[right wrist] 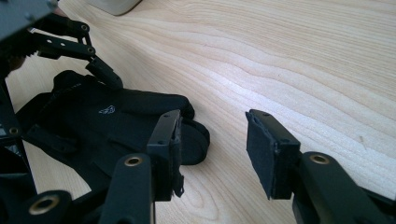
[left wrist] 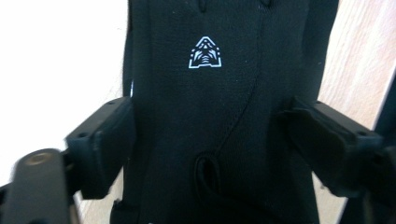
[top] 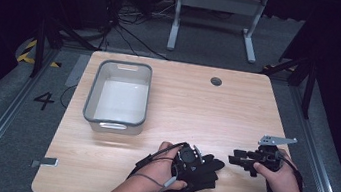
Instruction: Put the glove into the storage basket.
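A black glove (top: 203, 175) with a small white emblem lies flat near the table's front edge, at the centre. My left gripper (top: 193, 161) is down over it and open, its two jaws standing on either side of the glove (left wrist: 210, 116) with the fabric between them. My right gripper (top: 238, 161) is just right of the glove, low over the wood and pointing left. It is open (right wrist: 212, 149) with only bare table between its pads. The glove's fingertips (right wrist: 194, 135) lie just beyond its left jaw. The left gripper (right wrist: 70, 42) shows over the glove in the right gripper view.
A grey-rimmed white bin (top: 91, 96) stands empty at the back left of the wooden table (top: 197, 110). A round cable hole (top: 216, 81) sits near the far edge. A white table frame (top: 216, 4) stands on the floor beyond.
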Motion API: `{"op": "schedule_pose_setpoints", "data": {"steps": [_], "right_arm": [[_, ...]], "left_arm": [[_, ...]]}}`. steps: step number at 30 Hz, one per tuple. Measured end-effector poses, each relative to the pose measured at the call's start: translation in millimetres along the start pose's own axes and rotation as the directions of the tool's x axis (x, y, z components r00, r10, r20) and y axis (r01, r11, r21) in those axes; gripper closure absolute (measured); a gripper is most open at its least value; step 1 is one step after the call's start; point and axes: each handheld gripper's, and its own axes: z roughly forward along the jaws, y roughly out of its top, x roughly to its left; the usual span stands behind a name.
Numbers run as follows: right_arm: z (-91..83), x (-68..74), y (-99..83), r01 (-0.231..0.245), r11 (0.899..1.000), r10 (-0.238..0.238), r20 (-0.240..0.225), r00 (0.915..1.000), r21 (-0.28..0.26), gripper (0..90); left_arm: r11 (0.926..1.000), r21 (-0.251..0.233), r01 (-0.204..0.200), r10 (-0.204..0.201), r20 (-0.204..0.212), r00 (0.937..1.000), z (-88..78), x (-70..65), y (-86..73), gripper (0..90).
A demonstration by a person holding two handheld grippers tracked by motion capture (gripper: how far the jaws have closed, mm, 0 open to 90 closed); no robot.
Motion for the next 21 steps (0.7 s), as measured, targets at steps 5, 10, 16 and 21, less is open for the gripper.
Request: {"op": "schedule_pose_setpoints", "data": {"steps": [5,10,16,21], "right_arm": [[1.3,0.6,-0.3,0.003,1.000,-0.003,-0.005,1.0000,0.001,56.1],[1.9,0.9,-0.1,0.000,1.000,0.000,-0.005,1.0000,0.001,55.9],[1.9,0.3,-0.3,0.001,1.000,-0.001,-0.005,1.0000,-0.002,55.9],[0.9,-1.4,-0.6,-0.006,1.000,0.006,0.000,1.0000,-0.005,55.8]], "left_arm": [[0.9992,0.039,-0.009,0.010,-0.042,0.9991,-1.3,-1.6,4.5,18.6],[1.0000,0.005,-0.005,0.005,-0.004,1.0000,-6.7,-0.1,3.7,60.0],[0.9996,0.000,0.029,-0.029,0.026,0.9992,-8.4,3.5,3.8,67.6],[0.9977,-0.008,0.067,-0.067,0.047,0.9967,-13.2,7.0,3.8,68.9]]}}
